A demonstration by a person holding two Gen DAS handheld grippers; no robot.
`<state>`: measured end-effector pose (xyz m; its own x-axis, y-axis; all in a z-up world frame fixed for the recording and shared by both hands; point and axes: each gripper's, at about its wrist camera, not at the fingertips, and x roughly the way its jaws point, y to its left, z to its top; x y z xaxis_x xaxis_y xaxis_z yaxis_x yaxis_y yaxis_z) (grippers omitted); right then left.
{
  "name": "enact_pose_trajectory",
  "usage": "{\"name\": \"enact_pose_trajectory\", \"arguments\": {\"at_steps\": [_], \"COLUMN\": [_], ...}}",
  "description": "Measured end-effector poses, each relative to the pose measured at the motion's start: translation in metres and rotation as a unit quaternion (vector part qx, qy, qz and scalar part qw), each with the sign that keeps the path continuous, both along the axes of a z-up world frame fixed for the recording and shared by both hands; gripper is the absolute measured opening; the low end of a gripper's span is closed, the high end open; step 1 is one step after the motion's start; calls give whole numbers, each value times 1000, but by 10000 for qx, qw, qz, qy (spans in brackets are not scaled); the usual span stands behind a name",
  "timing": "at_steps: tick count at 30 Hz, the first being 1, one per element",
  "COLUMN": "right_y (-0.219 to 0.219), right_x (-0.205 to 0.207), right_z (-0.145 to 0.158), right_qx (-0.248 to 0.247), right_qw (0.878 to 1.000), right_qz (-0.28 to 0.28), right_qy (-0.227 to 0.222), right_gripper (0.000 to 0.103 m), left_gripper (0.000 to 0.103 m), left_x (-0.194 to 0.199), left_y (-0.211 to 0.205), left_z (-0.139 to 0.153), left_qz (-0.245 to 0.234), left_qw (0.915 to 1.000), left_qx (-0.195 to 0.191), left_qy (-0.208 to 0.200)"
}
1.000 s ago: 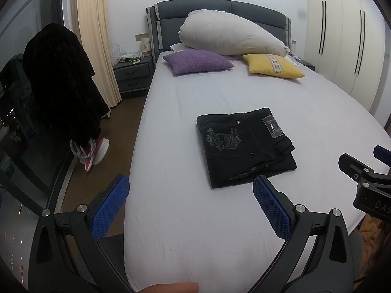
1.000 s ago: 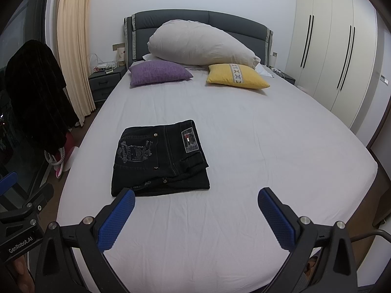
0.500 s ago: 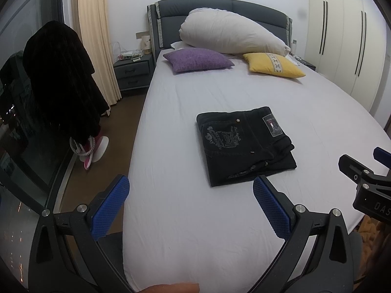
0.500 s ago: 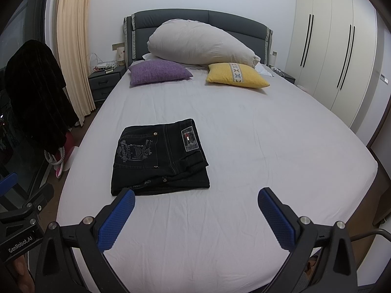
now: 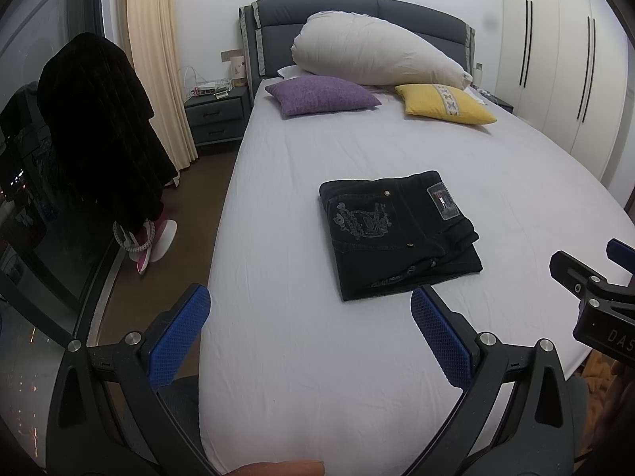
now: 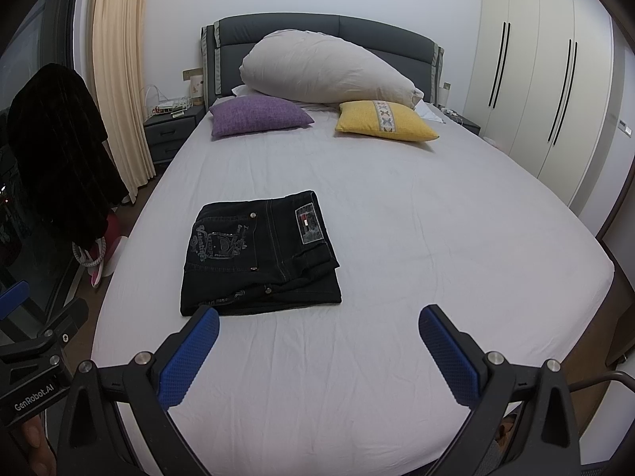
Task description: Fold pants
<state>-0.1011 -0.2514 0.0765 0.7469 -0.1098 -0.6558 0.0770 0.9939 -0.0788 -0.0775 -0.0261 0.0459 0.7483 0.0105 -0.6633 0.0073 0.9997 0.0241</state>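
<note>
Black jeans [image 5: 397, 234] lie folded into a compact rectangle on the white bed sheet [image 5: 357, 357], back pocket embroidery and waist patch facing up. They also show in the right wrist view [image 6: 258, 261]. My left gripper [image 5: 309, 337] is open and empty, held above the bed's near end, short of the jeans. My right gripper [image 6: 317, 353] is open and empty, also short of the jeans. Each gripper shows at the edge of the other's view: the right one [image 5: 595, 293], the left one [image 6: 35, 357].
A purple cushion [image 5: 321, 95], a yellow cushion [image 5: 444, 105] and a large white pillow [image 5: 377, 55] lie at the grey headboard. A nightstand [image 5: 214, 119], curtain and a dark coat [image 5: 99, 131] stand left of the bed. Wardrobes [image 6: 547, 91] line the right wall.
Both views have shifted slightly; the jeans lie as before and both grippers stay open.
</note>
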Motion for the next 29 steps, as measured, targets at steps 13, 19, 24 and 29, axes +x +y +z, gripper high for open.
{"name": "enact_pose_trajectory", "arguments": {"at_steps": [13, 19, 24, 29], "right_y": [-1, -2, -3, -5], "right_x": [1, 2, 1, -1], "right_z": [2, 3, 1, 0], "right_qx": [0, -2, 7, 9], "right_qw": [10000, 10000, 10000, 10000], "right_qz": [11, 14, 14, 19], "right_qy": [13, 18, 34, 41], "right_gripper": [103, 103, 103, 103], "left_gripper": [103, 103, 103, 103], "left_x": [3, 2, -1, -11], "left_y": [1, 3, 2, 3], "left_z": [1, 1, -1, -5], "left_qz": [-18, -24, -15, 44], "left_qw": [10000, 10000, 10000, 9999], "left_qx": [4, -4, 16, 73], "left_qy": [9, 17, -35, -83]}}
